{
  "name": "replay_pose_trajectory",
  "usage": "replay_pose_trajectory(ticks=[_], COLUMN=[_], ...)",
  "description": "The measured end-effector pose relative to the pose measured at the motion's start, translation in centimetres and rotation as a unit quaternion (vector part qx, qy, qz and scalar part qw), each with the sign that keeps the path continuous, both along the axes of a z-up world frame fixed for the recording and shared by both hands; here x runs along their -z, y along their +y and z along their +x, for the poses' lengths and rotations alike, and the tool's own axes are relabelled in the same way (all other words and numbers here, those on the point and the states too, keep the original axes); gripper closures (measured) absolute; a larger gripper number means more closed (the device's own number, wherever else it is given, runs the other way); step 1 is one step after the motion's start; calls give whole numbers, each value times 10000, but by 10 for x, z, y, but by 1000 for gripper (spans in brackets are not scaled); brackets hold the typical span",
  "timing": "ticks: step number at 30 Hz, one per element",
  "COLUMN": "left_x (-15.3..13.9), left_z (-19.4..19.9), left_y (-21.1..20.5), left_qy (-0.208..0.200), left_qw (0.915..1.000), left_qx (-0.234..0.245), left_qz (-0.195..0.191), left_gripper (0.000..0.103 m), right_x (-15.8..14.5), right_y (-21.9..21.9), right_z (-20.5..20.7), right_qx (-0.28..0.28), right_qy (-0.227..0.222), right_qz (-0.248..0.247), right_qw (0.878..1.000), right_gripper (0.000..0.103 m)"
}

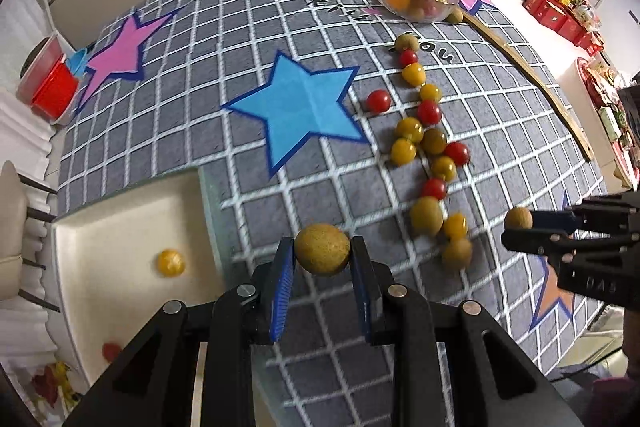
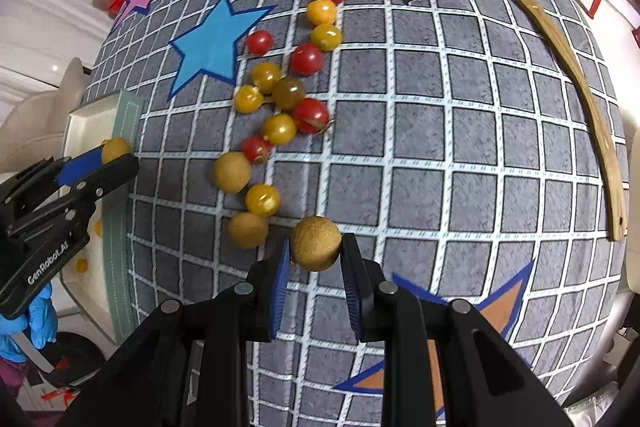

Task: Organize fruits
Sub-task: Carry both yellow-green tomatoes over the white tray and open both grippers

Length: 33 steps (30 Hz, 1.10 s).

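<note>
"GenRobot.AI" in white on the left tool (image 2: 116,157) body, "you" — black script — on the grid tablecloth (image 2: 440,131)

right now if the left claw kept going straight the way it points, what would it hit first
Probably the grey checked tablecloth, just beside the white tray's edge. The left claw, shut on a round tan fruit, points steeply down and nothing else shows beneath it, though depth is unclear.

Both point steeply down: left gripper (image 1: 322,254) and right gripper (image 2: 315,250), each clamped on something.
</note>
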<state>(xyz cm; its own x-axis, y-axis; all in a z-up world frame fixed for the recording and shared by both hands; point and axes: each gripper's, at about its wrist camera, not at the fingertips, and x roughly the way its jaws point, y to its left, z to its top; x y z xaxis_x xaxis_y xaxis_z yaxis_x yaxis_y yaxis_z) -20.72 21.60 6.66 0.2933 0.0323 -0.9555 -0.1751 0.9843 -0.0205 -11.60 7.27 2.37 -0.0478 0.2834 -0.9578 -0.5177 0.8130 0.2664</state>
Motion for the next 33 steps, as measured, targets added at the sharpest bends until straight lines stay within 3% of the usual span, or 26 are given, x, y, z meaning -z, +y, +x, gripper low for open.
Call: replay_pose_trajectory(ticks=[8, 21, 33], left_x=[-11, -3, 32], left_z=[-48, -128, -140], left_y=[28, 102, 135], left_qy=[-97, 2, 197], left_qw=[9982, 9826, 9719], left_qx=[-591, -1853, -2341], left_qz=[17, 148, 115], left_gripper=[74, 74, 74], right_x=[-19, -43, -30], right_y=[16, 124, 220], right_z=[-22, -63, -89], right_qx=[-359, -1427, -2120], right_qy=[-73, -139, -2], right_qz=[58, 328, 376], right_qw=[9993, 9891, 9765], right_gripper=[75, 75, 75])
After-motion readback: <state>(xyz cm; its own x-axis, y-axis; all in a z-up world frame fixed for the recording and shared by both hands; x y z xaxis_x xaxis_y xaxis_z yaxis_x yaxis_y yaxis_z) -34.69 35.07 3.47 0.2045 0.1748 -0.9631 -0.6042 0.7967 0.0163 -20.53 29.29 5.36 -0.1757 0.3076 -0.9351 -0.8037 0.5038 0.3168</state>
